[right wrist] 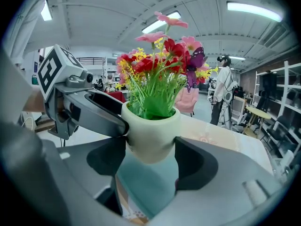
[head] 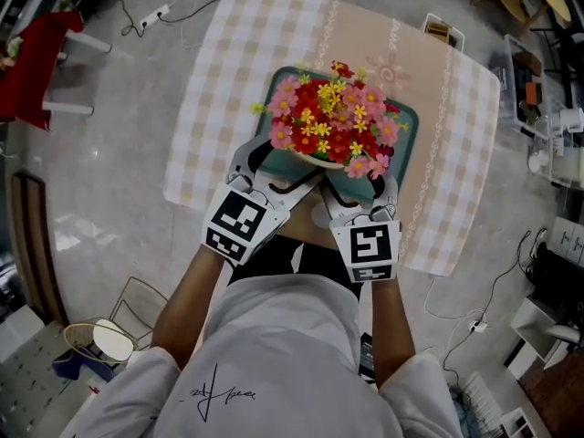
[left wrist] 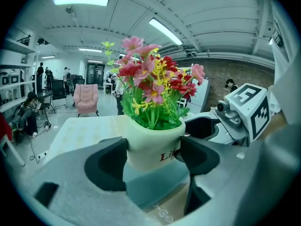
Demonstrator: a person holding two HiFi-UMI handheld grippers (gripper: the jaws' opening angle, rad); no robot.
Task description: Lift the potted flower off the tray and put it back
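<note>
Pot (left wrist: 150, 147) of flowers (head: 333, 117): where is it?
Over the teal tray (head: 408, 126), toward its near edge; the tray lies at the middle of a checked table (head: 228, 71)
Standing on the tray or off it?
In the right gripper view the cream base looks clear of the tray, hanging just above it; in the head view the red, pink and yellow blooms cover that spot
What holds it?
Both tongs. The left gripper (head: 278, 173) has its two dark jaws pressed to the pot's sides, one each side, below the rim. The right gripper (head: 358, 185) clamps it the same way from the other flank
Do the two tools meet?
They sit just beside each other at the pot, marker cubes toward the person, whose forearms run back to a white shirt
Is the pot level?
Upright, stems straight up. Red lettering on its wall shows in the left gripper view, partly covered by a jaw
</note>
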